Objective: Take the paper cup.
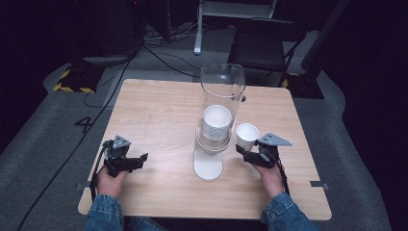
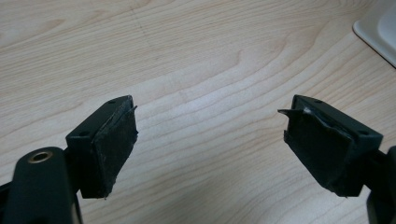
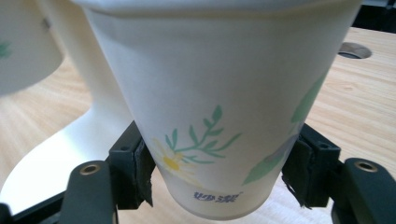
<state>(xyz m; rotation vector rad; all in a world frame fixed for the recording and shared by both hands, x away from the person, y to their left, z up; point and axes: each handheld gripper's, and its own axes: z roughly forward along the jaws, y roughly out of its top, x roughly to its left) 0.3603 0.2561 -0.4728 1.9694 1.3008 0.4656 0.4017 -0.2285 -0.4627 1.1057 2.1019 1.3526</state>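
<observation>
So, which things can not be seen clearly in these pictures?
- Paper cup: right gripper view cuts off its rim; its bottom is hidden behind the right gripper.
- Dispenser base: left gripper view cuts it at the corner.
- Cups in the clear tube: high view, count unreadable, too small.

A white paper cup [image 3: 219,107] printed with a daisy and green leaves stands upright, just right of the clear cup dispenser [image 1: 219,106].
</observation>
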